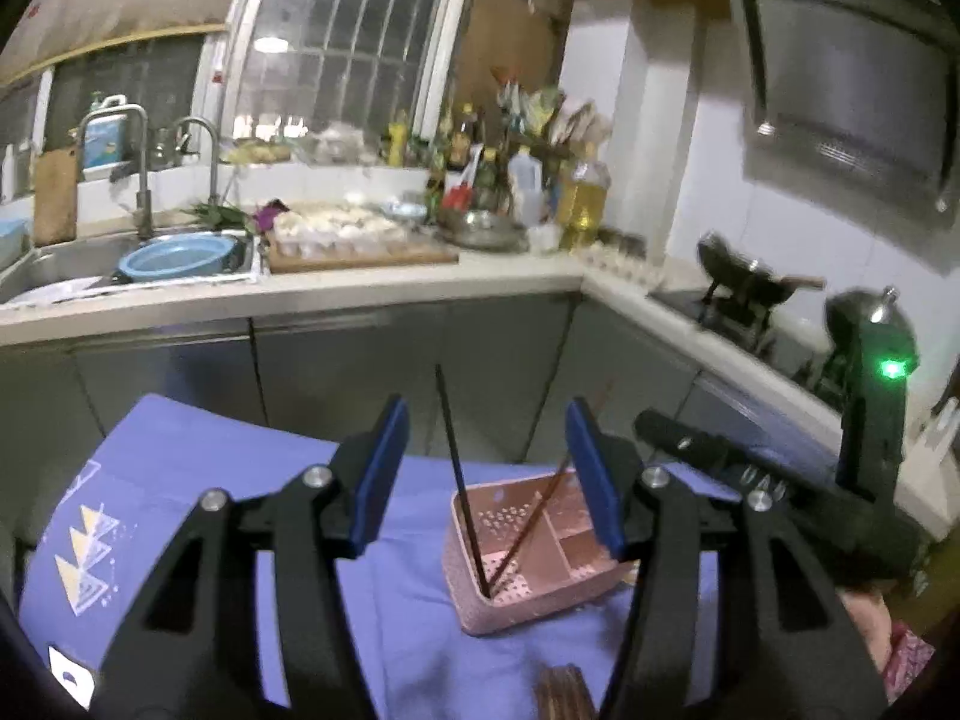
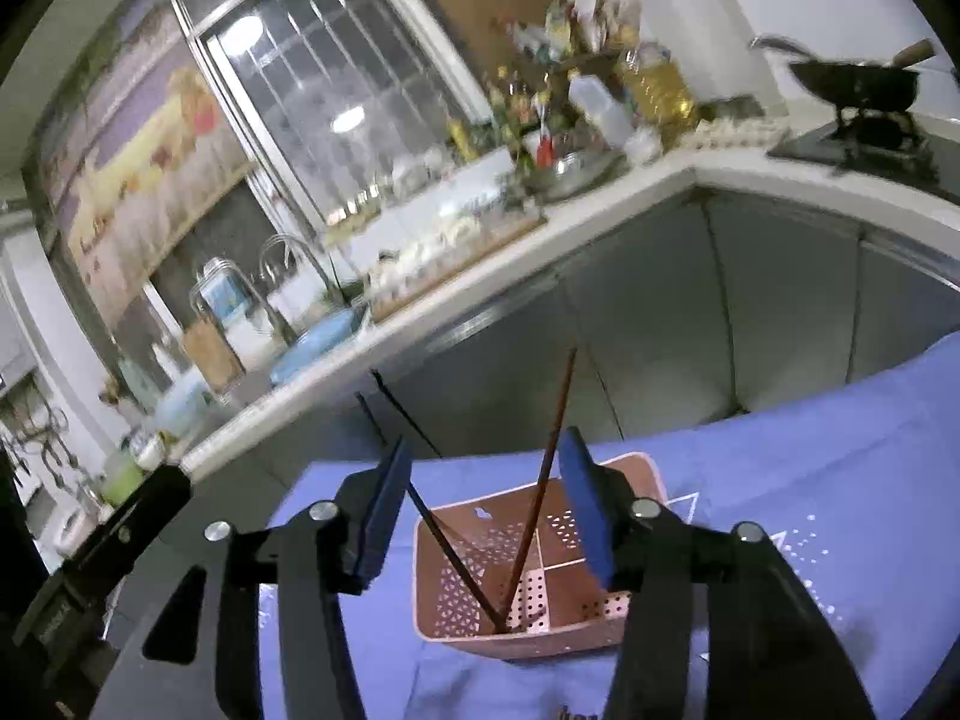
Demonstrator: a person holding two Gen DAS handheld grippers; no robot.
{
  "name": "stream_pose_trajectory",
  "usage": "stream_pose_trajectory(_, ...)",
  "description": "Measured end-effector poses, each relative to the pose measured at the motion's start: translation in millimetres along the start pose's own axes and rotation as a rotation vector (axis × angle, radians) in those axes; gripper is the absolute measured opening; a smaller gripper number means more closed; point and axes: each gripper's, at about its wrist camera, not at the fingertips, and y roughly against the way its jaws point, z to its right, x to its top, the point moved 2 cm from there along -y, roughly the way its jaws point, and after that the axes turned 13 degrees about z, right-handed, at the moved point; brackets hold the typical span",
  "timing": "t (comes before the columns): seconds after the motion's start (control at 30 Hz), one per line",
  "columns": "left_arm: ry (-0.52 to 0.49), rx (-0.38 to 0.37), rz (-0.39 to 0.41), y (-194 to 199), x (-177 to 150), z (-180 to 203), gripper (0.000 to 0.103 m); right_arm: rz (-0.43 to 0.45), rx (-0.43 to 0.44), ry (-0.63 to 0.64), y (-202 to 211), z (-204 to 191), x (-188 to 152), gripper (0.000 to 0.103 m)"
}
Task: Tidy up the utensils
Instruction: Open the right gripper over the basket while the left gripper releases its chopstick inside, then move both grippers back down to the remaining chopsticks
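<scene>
Just ahead of both sets of jaws, a pink perforated utensil basket (image 1: 528,546) sits on the blue-clothed bench (image 1: 198,480), two chopsticks (image 2: 540,486) leaning in its largest compartment. The left gripper (image 1: 486,474) and right gripper (image 2: 486,504) both stand spread, pinching nothing.

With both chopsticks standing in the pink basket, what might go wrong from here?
1. The black chopstick and brown chopstick lean steeply from one corner of the pink basket, so they may topple or slide.
2. Both open hand-held grippers, left and right, straddle the chopsticks; pulling back carelessly might snag one and tip the basket.
</scene>
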Motion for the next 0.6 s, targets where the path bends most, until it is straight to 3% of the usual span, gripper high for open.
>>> stream_pose_trajectory(0.1, -0.014, -0.029, 0.012, 36, -18, -1, 0.052, 0.044, 0.014, -0.015, 39, 2, -8, 0.052)
stream_pose_trajectory(0.17, -0.033, -0.048, -0.042, 52, -48, -1, 0.052, 0.045, -0.005, 0.008, 67, 5, -34, 0.052)
stream_pose_trajectory(0.33, -0.076, -0.103, -0.337, 59, -159, 6, 0.052, -0.101, -0.138, 0.064, 105, 25, -142, 0.044)
stream_pose_trajectory(0.43, -0.075, -0.134, -0.461, 65, -208, 13, 0.052, -0.2, -0.184, 0.072, 122, 35, -193, 0.036)
stream_pose_trajectory(0.6, -0.067, -0.148, -0.533, 74, -241, 21, 0.052, -0.291, -0.216, 0.107, 148, 40, -237, 0.026)
